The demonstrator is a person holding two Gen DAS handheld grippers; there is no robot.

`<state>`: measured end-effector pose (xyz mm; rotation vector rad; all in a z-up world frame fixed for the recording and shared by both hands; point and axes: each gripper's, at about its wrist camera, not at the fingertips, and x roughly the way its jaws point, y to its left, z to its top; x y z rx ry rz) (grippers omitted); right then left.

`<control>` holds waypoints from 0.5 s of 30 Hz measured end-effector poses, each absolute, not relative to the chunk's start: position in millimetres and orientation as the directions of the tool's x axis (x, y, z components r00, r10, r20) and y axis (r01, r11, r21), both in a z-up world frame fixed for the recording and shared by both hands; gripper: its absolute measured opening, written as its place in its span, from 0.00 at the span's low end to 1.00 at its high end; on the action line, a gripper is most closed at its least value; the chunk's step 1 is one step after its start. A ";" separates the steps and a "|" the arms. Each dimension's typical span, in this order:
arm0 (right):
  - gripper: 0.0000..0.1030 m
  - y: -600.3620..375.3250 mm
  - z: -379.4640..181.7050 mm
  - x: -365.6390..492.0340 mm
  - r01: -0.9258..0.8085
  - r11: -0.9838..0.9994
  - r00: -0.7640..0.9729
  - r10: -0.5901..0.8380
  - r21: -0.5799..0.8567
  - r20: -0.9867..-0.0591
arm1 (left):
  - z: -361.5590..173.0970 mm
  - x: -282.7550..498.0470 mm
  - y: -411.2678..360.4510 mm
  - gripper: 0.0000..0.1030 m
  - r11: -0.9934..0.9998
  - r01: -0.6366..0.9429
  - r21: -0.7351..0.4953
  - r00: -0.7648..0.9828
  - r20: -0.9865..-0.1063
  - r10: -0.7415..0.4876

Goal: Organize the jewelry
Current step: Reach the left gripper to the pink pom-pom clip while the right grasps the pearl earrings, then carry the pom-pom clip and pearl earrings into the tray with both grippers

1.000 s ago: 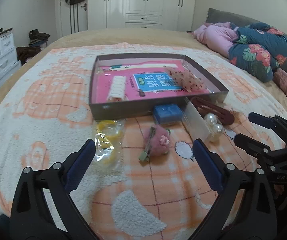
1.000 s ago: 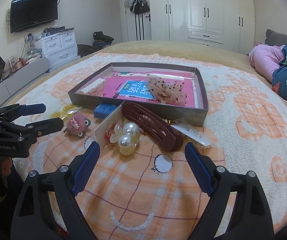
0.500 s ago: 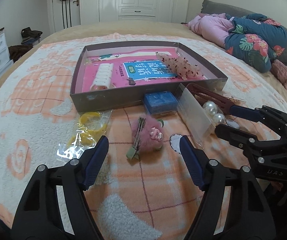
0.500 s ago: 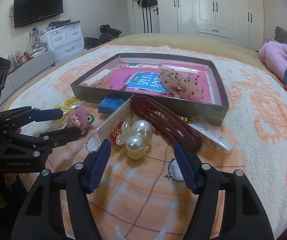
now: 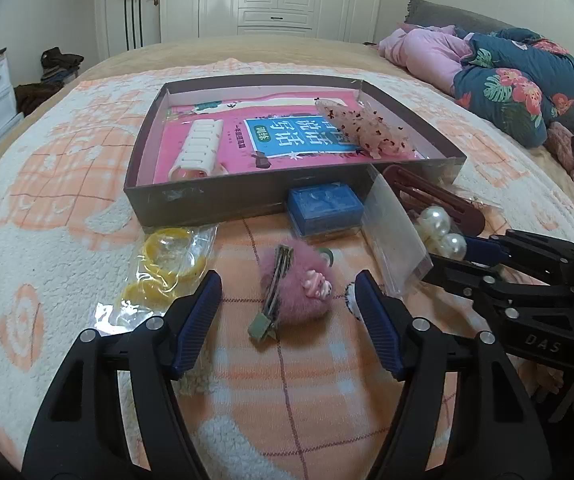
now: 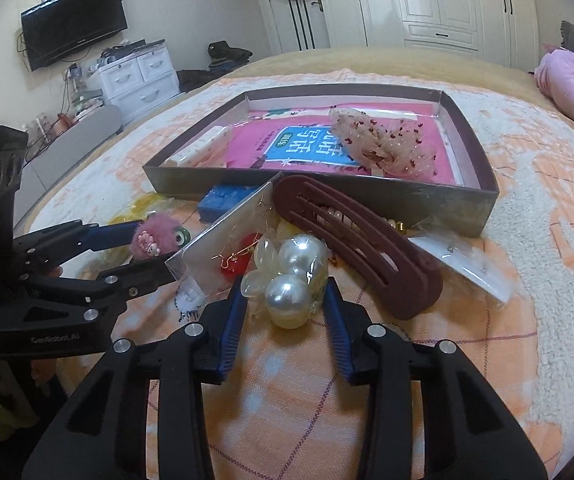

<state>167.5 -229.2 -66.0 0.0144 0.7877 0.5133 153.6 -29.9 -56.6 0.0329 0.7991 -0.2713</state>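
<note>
A shallow brown box (image 5: 247, 200) (image 6: 483, 200) lies on the bed with a pink book, a white clip (image 5: 201, 148) and a speckled bow (image 6: 379, 140) inside. In front of it lie a pink fluffy hair clip (image 5: 295, 280), a yellow bangle in a bag (image 5: 167, 256), a blue case (image 5: 325, 208), a maroon hair claw (image 6: 359, 240) and a bagged pearl ornament (image 6: 291, 280). My left gripper (image 5: 287, 296) is open, its fingers on either side of the pink clip. My right gripper (image 6: 285, 304) is open, its fingers on either side of the pearl ornament.
A clear bag of earrings (image 6: 223, 248) leans beside the pearls, and another small bag (image 6: 467, 264) lies to the right of the claw. Pillows and clothes (image 5: 507, 72) sit at the bed's far right. A white dresser (image 6: 139, 76) stands beyond the bed.
Both grippers have moved forward and down and their fingers have narrowed. The left now straddles the pink clip, the right the pearl ornament.
</note>
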 end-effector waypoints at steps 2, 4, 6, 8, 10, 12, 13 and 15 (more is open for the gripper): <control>0.35 -232.0 -64.4 165.4 -0.428 0.880 0.596 0.445 0.204 -0.669 | -57.6 155.0 -30.0 0.51 0.965 0.250 -0.079 0.661 -0.715 -0.230; 0.35 -235.9 -62.0 163.3 -0.418 0.884 0.604 0.443 0.210 -0.663 | -58.1 155.7 -31.0 0.47 0.965 0.251 -0.078 0.658 -0.717 -0.229; 0.35 -239.0 -58.8 160.9 -0.412 0.887 0.616 0.441 0.210 -0.653 | -59.2 156.7 -32.5 0.40 0.964 0.253 -0.076 0.653 -0.722 -0.228; 0.35 -242.9 -55.0 158.2 -0.409 0.887 0.626 0.443 0.213 -0.641 | -60.0 157.3 -33.4 0.31 0.965 0.253 -0.074 0.649 -0.726 -0.226; 0.35 -246.9 -52.4 156.1 -0.401 0.891 0.638 0.437 0.211 -0.634 | -59.6 156.5 -34.8 0.25 0.964 0.255 -0.070 0.649 -0.727 -0.224; 0.35 -249.8 -50.2 155.1 -0.400 0.891 0.642 0.438 0.212 -0.629 | -57.7 154.3 -37.1 0.24 0.963 0.261 -0.069 0.650 -0.724 -0.228; 0.35 -250.6 -49.0 154.6 -0.399 0.892 0.645 0.437 0.211 -0.626 | -57.0 153.4 -38.1 0.23 0.962 0.264 -0.070 0.651 -0.723 -0.231; 0.35 -252.8 -46.1 152.4 -0.399 0.895 0.656 0.431 0.200 -0.619 | -53.2 149.9 -40.4 0.23 0.959 0.274 -0.071 0.656 -0.716 -0.240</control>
